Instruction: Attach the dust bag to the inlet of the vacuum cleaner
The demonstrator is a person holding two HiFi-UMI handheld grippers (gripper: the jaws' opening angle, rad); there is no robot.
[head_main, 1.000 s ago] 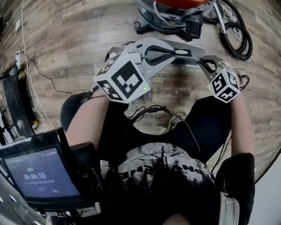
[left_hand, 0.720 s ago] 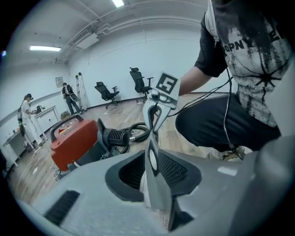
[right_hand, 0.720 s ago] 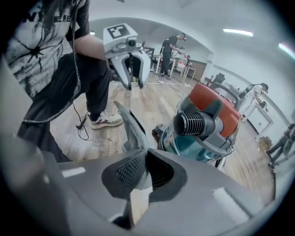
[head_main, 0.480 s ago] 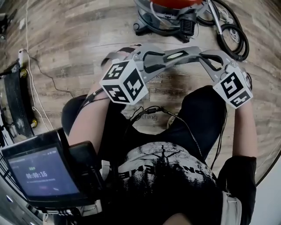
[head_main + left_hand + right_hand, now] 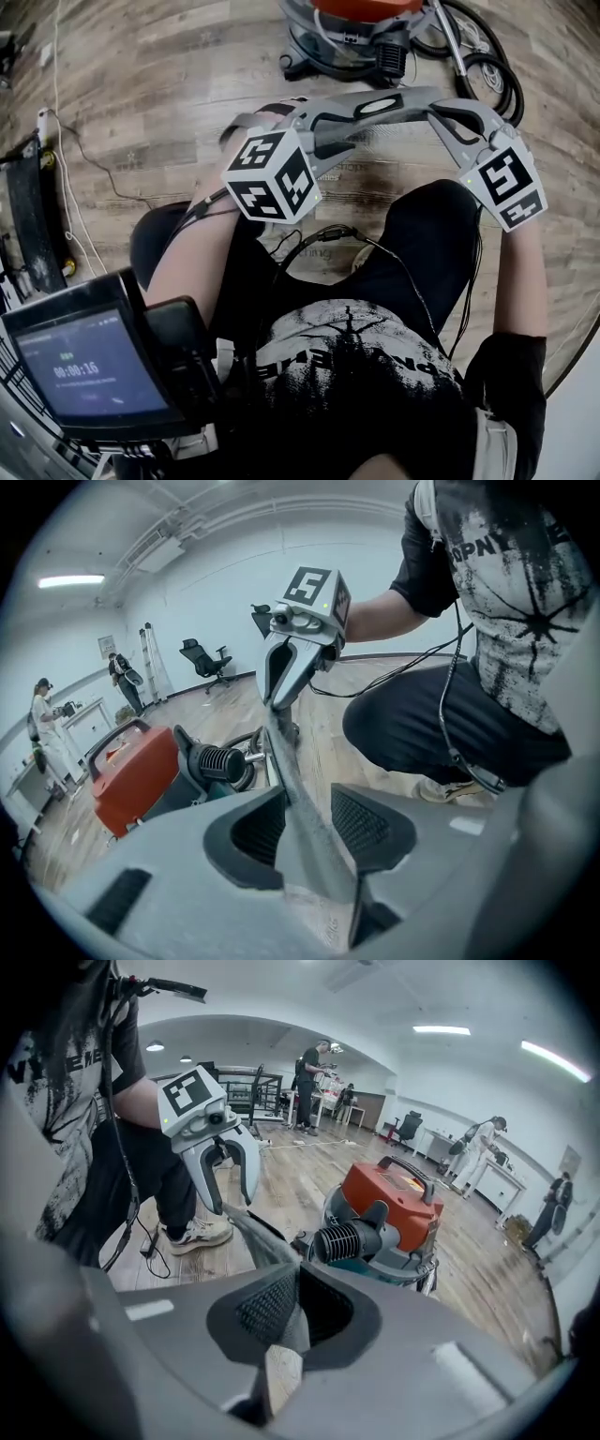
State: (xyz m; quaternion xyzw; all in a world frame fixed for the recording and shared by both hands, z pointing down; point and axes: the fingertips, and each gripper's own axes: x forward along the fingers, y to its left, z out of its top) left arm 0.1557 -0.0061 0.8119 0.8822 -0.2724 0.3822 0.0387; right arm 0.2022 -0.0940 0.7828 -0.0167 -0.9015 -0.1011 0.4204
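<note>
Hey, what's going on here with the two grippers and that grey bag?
A seated person holds a gripper in each hand, with a grey dust bag running between them. The right gripper is shut on one end. The left gripper has just been opening its jaws; the bag lies between them, unclamped. The vacuum cleaner stands on the floor ahead, bag not yet attached.

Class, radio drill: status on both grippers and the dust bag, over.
Left gripper jaws just opened, dust bag between them. Right gripper shut on it. Vacuum cleaner ahead, bag unattached. No obstruction seen.
</note>
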